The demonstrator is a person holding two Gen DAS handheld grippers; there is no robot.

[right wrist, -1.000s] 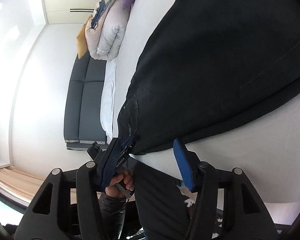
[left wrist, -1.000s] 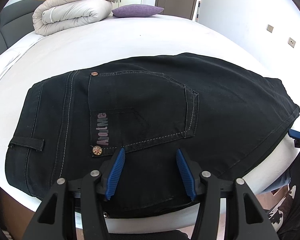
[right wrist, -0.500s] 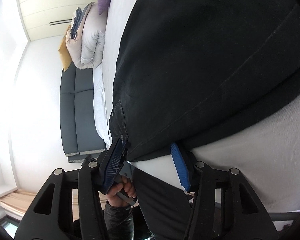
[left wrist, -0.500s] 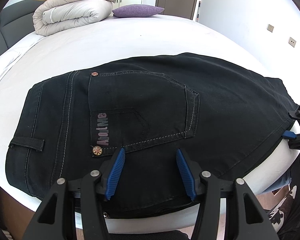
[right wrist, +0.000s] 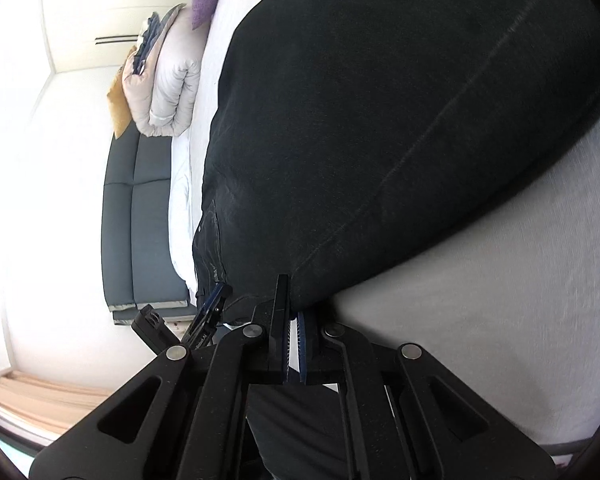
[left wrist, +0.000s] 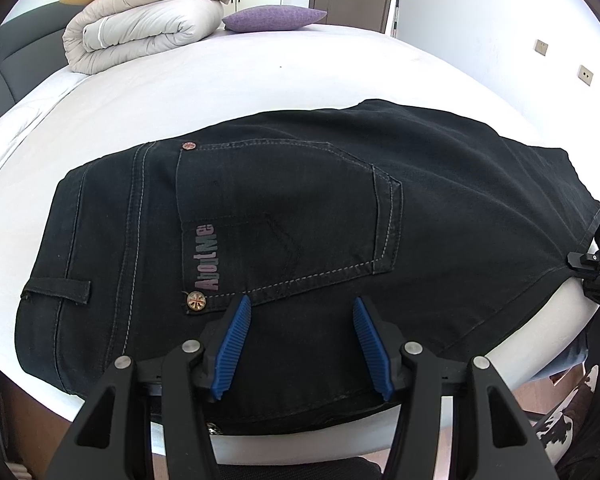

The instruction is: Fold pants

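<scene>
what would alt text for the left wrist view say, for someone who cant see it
Black pants lie flat on a white bed, back pocket up, with the open left tool just above their near edge. A rolled duvet and purple pillow sit at the far end; the right tool meets the pants' right edge.

Pants (left wrist: 300, 216) lie on the bed (left wrist: 236, 80); duvet (left wrist: 140, 32) and pillow (left wrist: 274, 18) behind.

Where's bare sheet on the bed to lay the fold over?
Bare white bed lies beyond the pants, up to the rolled duvet and purple pillow. The near edge is crowded: left gripper open, right gripper clamped on the cloth.
</scene>
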